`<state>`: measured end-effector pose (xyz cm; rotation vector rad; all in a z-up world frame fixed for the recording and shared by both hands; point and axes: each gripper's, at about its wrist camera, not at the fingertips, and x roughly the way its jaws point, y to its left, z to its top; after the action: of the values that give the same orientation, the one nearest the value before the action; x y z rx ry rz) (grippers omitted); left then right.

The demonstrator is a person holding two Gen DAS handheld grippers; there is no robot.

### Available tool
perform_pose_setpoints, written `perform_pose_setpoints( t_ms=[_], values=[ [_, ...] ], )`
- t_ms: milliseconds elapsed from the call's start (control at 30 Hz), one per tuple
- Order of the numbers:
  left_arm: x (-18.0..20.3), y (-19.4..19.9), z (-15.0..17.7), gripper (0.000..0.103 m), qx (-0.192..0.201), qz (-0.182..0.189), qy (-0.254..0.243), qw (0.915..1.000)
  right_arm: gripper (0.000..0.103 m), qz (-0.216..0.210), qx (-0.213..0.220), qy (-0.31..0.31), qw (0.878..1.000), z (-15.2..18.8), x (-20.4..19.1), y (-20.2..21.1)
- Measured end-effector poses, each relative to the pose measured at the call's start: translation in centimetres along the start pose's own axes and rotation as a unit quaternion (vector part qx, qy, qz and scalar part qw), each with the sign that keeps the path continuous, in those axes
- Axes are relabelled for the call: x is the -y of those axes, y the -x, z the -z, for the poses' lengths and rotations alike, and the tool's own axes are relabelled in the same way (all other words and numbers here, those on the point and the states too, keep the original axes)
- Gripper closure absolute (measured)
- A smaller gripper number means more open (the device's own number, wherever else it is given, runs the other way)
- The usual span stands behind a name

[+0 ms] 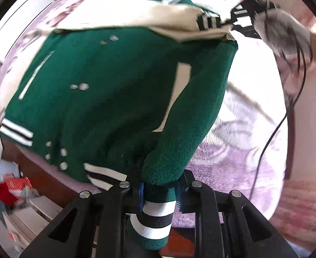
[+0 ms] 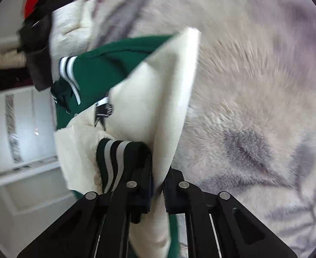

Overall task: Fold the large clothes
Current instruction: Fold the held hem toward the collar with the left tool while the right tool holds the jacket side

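Observation:
A green varsity jacket (image 1: pixel 97 99) with cream sleeves, snap buttons and black-and-white striped ribbing lies spread on a fluffy pink-and-white blanket (image 1: pixel 239 150). My left gripper (image 1: pixel 160 193) is shut on the jacket's green hem and striped ribbing at the near edge. My right gripper (image 1: pixel 241 19) shows far across the jacket, at a striped cuff. In the right wrist view my right gripper (image 2: pixel 158 191) is shut on a cream sleeve (image 2: pixel 158 99) of the jacket (image 2: pixel 106 64), lifted off the blanket (image 2: pixel 254 86), with a striped cuff (image 2: pixel 115 161) beside it.
A brown bed edge (image 1: pixel 40 172) and cluttered floor items (image 1: pixel 9 189) lie at lower left. A black cable (image 1: pixel 274 133) hangs at right. White cabinet doors (image 2: pixel 18 133) and a black device (image 2: pixel 37 43) are on the left in the right wrist view.

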<state>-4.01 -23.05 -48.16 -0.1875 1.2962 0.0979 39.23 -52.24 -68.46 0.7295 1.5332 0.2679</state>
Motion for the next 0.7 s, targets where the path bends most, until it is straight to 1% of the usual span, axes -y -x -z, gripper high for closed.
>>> perform_pose_setpoints(
  t_ms=[67, 100, 167, 200, 233, 267, 333, 367, 400, 433, 467, 500, 533, 567, 600, 667, 700],
  values=[
    [-2.1, 2.2, -0.1, 0.085, 0.009, 0.023, 0.032, 0.9992, 0.096, 0.043, 0.030, 0.067, 0.996, 1.2, -5.0, 2.0],
    [-3.7, 3.7, -0.4, 0.085, 0.014, 0.044, 0.057, 0.9973, 0.096, 0.056, 0.037, 0.090, 0.994, 1.8, -6.9, 2.9],
    [-6.7, 5.9, -0.8, 0.085, 0.028, 0.071, 0.093, 0.9928, 0.096, 0.068, 0.051, 0.132, 0.988, 3.0, -11.5, 4.3],
    [-7.4, 6.5, -1.4, 0.085, 0.031, 0.082, 0.102, 0.9909, 0.096, 0.071, 0.055, 0.154, 0.984, 3.7, -14.3, 4.7],
    [-9.4, 7.4, -1.8, 0.085, 0.040, 0.097, 0.115, 0.9877, 0.096, 0.074, 0.057, 0.170, 0.981, 4.2, -16.8, 4.8],
    [-11.5, 8.1, -2.0, 0.085, 0.050, 0.105, 0.130, 0.9847, 0.096, 0.075, 0.060, 0.181, 0.979, 4.5, -19.6, 4.7],
    [-15.2, 9.1, -2.1, 0.085, 0.065, 0.128, 0.165, 0.9759, 0.096, 0.092, 0.059, 0.207, 0.972, 5.4, -24.4, 4.5],
    [-16.7, 9.4, -1.6, 0.085, 0.069, 0.135, 0.177, 0.9724, 0.096, 0.099, 0.061, 0.218, 0.969, 5.8, -27.2, 3.6],
    [-19.1, 9.4, -1.9, 0.085, 0.071, 0.146, 0.197, 0.9669, 0.096, 0.113, 0.060, 0.238, 0.963, 6.3, -31.0, 1.9],
    [-21.2, 9.6, -1.7, 0.085, 0.071, 0.151, 0.211, 0.9632, 0.096, 0.127, 0.062, 0.258, 0.956, 7.0, -33.9, 0.5],
    [-22.8, 9.5, -1.9, 0.085, 0.071, 0.151, 0.220, 0.9612, 0.096, 0.136, 0.063, 0.276, 0.949, 7.7, -36.8, -1.3],
    [-24.8, 9.1, -2.0, 0.085, 0.071, 0.153, 0.229, 0.9588, 0.096, 0.151, 0.061, 0.298, 0.940, 8.8, -40.2, -3.6],
    [-26.9, 8.6, -2.1, 0.085, 0.069, 0.148, 0.236, 0.9580, 0.096, 0.164, 0.059, 0.311, 0.934, 9.5, -42.1, -5.4],
    [-28.3, 8.3, -2.2, 0.085, 0.068, 0.144, 0.236, 0.9586, 0.096, 0.177, 0.054, 0.318, 0.930, 10.1, -44.5, -8.0],
    [-30.6, 7.4, -2.3, 0.085, 0.066, 0.137, 0.236, 0.9597, 0.096, 0.191, 0.045, 0.323, 0.926, 10.4, -47.0, -10.7],
    [-34.1, 5.4, -3.1, 0.085, 0.058, 0.132, 0.239, 0.9602, 0.096, 0.223, 0.034, 0.334, 0.915, 11.6, -50.4, -15.6],
    [-36.1, 4.2, -3.3, 0.085, 0.053, 0.134, 0.246, 0.9585, 0.097, 0.243, 0.027, 0.341, 0.908, 12.2, -51.8, -18.3]
  ],
)
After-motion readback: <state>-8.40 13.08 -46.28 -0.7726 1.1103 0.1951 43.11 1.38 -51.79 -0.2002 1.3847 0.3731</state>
